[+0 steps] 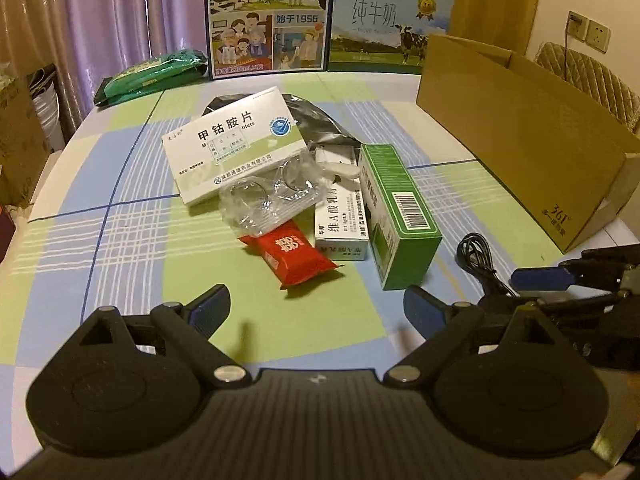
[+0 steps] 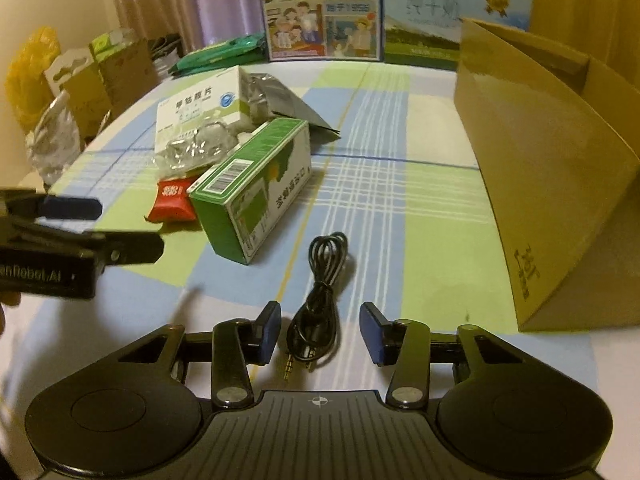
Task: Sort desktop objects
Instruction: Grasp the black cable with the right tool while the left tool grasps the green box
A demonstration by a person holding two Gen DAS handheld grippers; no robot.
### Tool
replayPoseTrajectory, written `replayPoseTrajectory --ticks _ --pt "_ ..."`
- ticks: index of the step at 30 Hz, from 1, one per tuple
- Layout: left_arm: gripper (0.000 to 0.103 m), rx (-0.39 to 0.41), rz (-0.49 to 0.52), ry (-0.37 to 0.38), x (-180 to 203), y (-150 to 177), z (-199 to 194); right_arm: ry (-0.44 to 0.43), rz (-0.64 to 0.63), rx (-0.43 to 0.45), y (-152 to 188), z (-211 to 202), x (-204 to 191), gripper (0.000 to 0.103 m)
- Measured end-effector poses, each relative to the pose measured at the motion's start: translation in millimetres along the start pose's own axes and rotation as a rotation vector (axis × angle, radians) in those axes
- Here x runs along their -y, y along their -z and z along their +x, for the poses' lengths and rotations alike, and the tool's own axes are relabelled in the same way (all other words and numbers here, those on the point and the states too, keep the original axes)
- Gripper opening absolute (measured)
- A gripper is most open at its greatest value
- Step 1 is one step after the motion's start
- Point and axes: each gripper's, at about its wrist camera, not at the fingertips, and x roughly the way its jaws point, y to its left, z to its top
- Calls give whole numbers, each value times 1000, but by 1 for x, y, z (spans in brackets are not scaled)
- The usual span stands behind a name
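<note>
A pile of small goods lies mid-table: a white medicine box (image 1: 232, 144), a clear plastic blister (image 1: 264, 196), a red packet (image 1: 292, 256), a narrow white box (image 1: 340, 220) and a green box (image 1: 400, 212). My left gripper (image 1: 318, 308) hovers open just short of the red packet, holding nothing. A coiled black audio cable (image 2: 320, 304) lies on the cloth. My right gripper (image 2: 320, 332) stands open with the cable's plug end between its fingers, not touching. The green box (image 2: 256, 188) and the red packet (image 2: 172, 200) lie to the cable's left.
An open cardboard box (image 1: 520, 132) stands at the right, also as the cardboard box (image 2: 540, 160). Two milk cartons (image 1: 272, 20) and a green packet (image 1: 152, 76) line the back. A black foil bag (image 1: 304, 116) lies behind the pile. The left gripper's fingers (image 2: 72, 207) reach in at the left.
</note>
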Motion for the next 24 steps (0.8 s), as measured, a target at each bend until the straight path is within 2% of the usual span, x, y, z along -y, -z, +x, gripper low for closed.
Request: replayPoseTrajectory --ticks 3,5,6,14,20,23,24 --pt "91 5 -13 12 0 -2 2 18 -29 6 1 5 -6 35" --pt "91 14 -27 33 0 -4 1 25 -37 6 0 6 -7 25" --pt "91 17 -32 43 1 -5 1 27 -32 5 -1 6 -6 23" --pt "91 45 -9 92 17 -14 5 45 13 -3 -3 3 3 21" --pt "86 39 32 105 33 -19 16 67 52 1 -5 -1 13 20" --pt "81 46 55 98 40 -23 23 74 54 2 -6 -2 14 20" --pt "76 47 61 94 41 -23 25 78 57 2 -6 -3 15 20"
